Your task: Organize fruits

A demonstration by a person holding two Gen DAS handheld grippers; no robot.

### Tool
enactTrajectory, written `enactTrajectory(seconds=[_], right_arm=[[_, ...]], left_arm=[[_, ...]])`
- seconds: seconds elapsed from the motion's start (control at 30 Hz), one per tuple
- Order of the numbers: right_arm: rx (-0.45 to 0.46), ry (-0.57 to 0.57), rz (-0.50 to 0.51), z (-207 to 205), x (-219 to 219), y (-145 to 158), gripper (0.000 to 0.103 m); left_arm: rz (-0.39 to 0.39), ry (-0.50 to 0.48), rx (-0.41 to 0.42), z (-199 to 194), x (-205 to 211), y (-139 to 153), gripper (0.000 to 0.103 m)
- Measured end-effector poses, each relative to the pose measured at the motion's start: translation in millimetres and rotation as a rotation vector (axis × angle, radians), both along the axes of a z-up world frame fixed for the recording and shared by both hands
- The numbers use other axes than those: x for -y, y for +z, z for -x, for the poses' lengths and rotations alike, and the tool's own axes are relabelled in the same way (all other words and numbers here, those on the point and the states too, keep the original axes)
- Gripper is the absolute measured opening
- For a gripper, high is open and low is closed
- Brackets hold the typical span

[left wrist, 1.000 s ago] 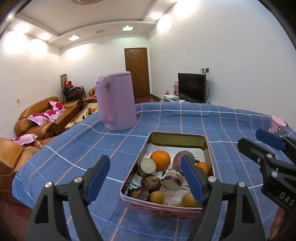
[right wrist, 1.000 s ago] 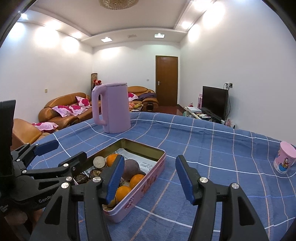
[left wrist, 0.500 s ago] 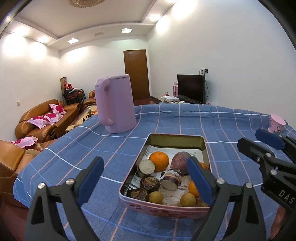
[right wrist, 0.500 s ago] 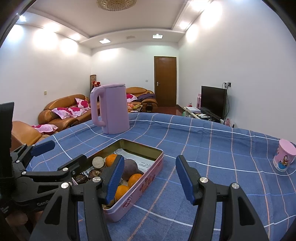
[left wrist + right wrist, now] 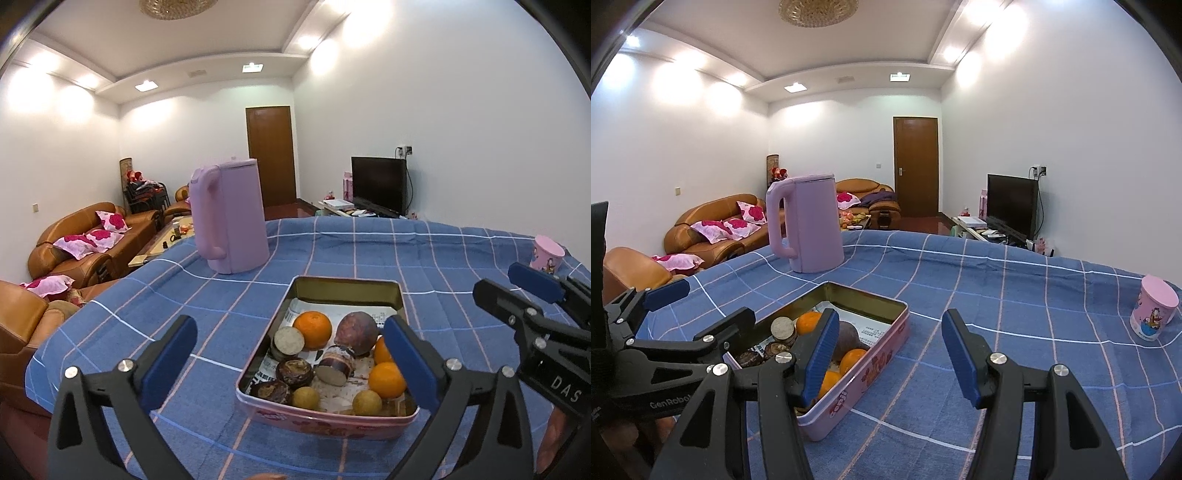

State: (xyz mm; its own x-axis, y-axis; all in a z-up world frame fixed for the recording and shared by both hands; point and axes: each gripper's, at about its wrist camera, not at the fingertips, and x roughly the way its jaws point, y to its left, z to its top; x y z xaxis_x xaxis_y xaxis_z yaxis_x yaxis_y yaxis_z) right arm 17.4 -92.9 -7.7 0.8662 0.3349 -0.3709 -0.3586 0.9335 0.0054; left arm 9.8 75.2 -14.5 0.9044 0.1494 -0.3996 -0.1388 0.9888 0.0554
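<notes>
A pink rectangular tin lined with newspaper stands on the blue checked tablecloth. It holds oranges, a dark purple round fruit, brown halved fruits and small yellow fruits. My left gripper is open and empty, held above the tin's near left side. My right gripper is open and empty, to the right of the tin. The right gripper also shows in the left wrist view, and the left gripper in the right wrist view.
A tall pink kettle stands on the table behind the tin. A small pink cup stands at the far right of the table. Brown sofas lie beyond the left table edge, a TV at the back.
My left gripper has opened wider and drawn back and up a little from the tin. The right gripper has pulled back slightly. The fruits have not moved.
</notes>
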Motion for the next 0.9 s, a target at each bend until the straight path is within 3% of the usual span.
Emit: enactTrajectory(seconds=[0.63, 0.9], right_arm=[[-0.002, 0.004, 0.018, 0.5, -4.2, -3.9, 0.060], [-0.009, -0.012, 0.024, 0.4, 5.6, -6.5, 0.060]], left_arm=[[0.023, 0.002, 0.006, 1.3, -3.7, 4.0, 0.103], [-0.003, -0.012, 0.001, 2.8, 2.5, 0.9, 0.103]])
